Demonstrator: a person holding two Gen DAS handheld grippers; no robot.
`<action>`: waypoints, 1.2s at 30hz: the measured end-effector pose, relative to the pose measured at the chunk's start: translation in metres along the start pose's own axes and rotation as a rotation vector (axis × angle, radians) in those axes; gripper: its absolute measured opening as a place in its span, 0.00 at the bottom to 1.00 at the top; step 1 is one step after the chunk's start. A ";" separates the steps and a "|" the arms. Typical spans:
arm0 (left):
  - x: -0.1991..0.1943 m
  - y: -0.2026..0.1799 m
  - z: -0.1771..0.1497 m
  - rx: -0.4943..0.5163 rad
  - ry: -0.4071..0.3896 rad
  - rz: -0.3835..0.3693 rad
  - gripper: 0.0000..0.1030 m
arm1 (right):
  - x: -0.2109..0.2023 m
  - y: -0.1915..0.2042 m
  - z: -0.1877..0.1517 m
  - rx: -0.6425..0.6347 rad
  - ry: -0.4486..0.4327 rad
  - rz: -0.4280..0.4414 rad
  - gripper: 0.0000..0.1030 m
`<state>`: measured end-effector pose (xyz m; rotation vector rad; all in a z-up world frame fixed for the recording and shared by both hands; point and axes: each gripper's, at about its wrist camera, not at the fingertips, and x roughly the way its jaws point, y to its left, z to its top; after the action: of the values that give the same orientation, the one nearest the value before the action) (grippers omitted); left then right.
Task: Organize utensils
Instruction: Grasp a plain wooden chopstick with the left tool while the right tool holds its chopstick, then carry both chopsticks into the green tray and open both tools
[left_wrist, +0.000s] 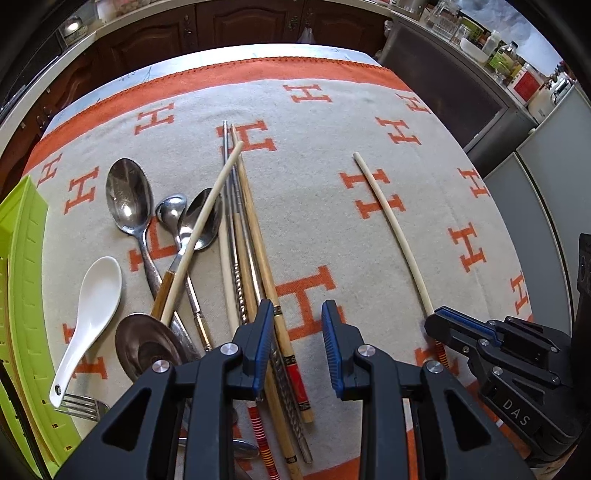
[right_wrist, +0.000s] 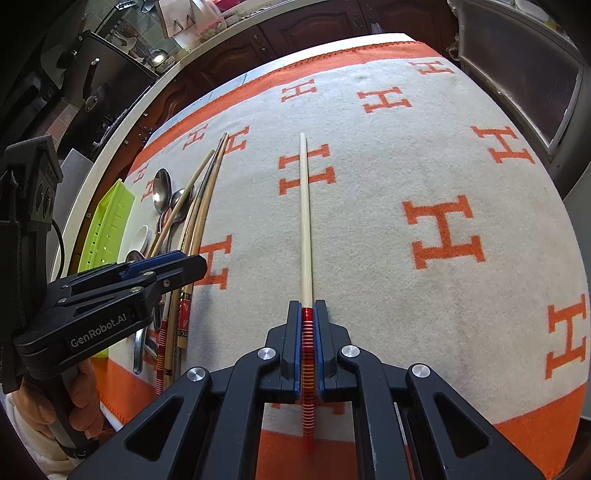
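Utensils lie on a tabletop (left_wrist: 332, 221) covered by a cream blanket with orange H letters: a heap of spoons and chopsticks sits at about 9 o'clock from the middle in the left wrist view, and one pale cream chopstick with a red-and-yellow striped grip (right_wrist: 306, 236) lies apart, at about 3 o'clock from that heap.

Both hands tip their tools steeply down toward the blanket. In the right wrist view a hand (right_wrist: 74, 398) with a pale sleeve grips the handle of the left tool at 8 o'clock.

The right claw (right_wrist: 307, 321) is pressed together on the striped grip of the lone chopstick, blue pads flat against both sides; its cream shaft runs straight toward 12 o'clock over the blanket.

The left claw (left_wrist: 297, 325) stands partly spread, nothing between the pads. Its left finger (left_wrist: 264, 332) sits over the near ends of the bunched wooden and steel chopsticks (left_wrist: 243, 236); whether it touches them I cannot tell. The right finger hangs over bare blanket.

At 9 o'clock from that bundle lie large steel spoons (left_wrist: 129, 199), a white ceramic soup spoon (left_wrist: 92, 317) and a fork (left_wrist: 81, 406). A lime-green plastic tray (left_wrist: 22, 295) lines the far left edge.
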<state>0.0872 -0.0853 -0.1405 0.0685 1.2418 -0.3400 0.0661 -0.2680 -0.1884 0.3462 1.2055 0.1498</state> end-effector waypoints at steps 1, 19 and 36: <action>0.004 -0.001 0.001 0.001 0.014 -0.011 0.24 | 0.000 0.000 0.000 0.000 0.000 0.000 0.05; 0.018 -0.020 0.013 0.047 -0.072 0.081 0.05 | 0.002 0.010 -0.001 -0.044 -0.019 -0.047 0.05; -0.123 0.078 -0.035 -0.179 -0.240 0.069 0.04 | -0.030 0.050 0.009 -0.033 -0.024 0.149 0.05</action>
<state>0.0437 0.0233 -0.0473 -0.0811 1.0250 -0.1697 0.0672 -0.2320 -0.1416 0.4081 1.1527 0.2933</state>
